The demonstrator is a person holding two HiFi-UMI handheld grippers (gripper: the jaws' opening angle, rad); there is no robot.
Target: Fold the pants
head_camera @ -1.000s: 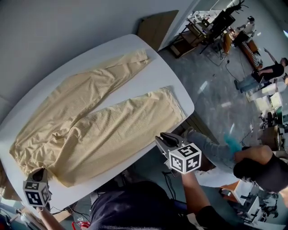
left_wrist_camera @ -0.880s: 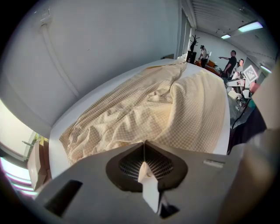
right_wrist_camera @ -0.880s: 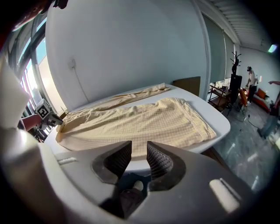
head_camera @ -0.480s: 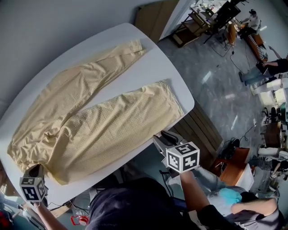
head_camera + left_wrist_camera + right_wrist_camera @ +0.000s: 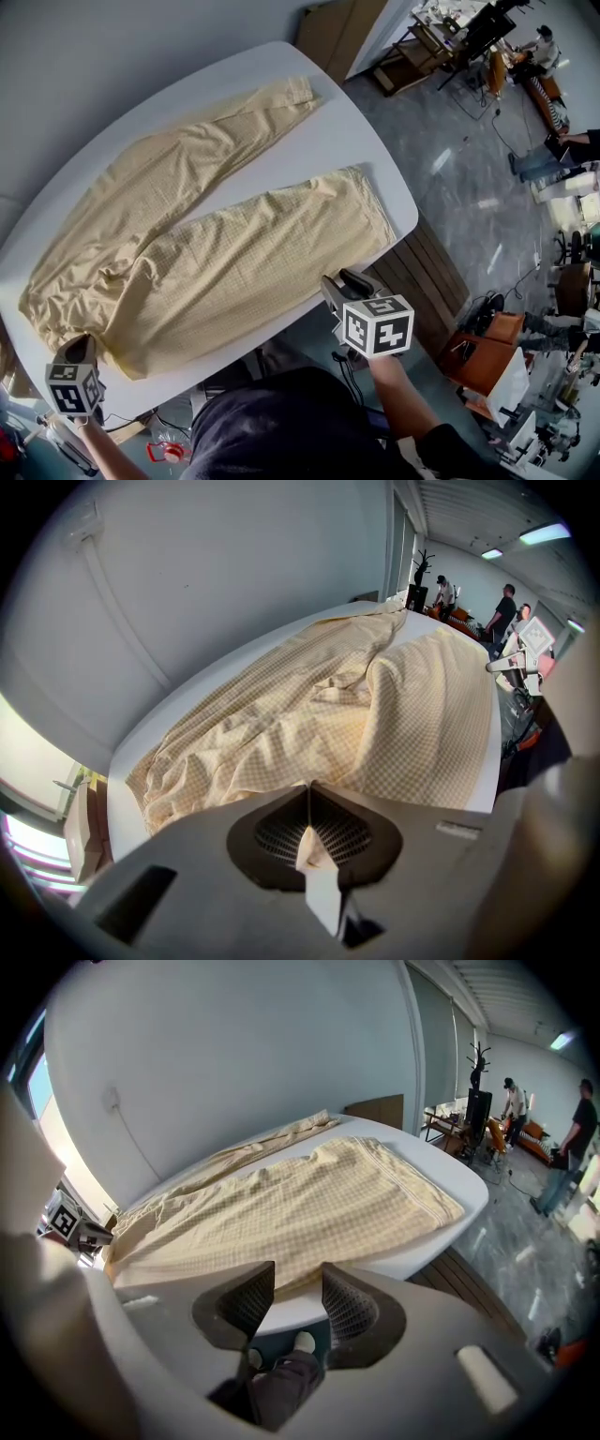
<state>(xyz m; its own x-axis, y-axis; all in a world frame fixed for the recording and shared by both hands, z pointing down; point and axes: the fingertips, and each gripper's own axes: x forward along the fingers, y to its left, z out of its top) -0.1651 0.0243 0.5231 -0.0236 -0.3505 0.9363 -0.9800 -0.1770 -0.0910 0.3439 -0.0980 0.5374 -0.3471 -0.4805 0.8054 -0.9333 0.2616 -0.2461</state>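
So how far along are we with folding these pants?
Barely started. Done: the pants lie spread flat on the white table, legs apart, no fold yet. In hand: the left claw is pinched shut on the waist corner; the right claw is opening beside the near leg's edge, nothing between its jaws. Left: every fold.

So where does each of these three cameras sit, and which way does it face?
Head view: on the person's head, facing steeply down at the pants on the table; left gripper, right gripper and a forearm show.
Left gripper view: on that gripper, looking along the pants from the waist; its shut jaws pinch fabric.
Right gripper view: off the table's edge, facing the near leg; jaws opening, empty.
Shared: all see the pants.
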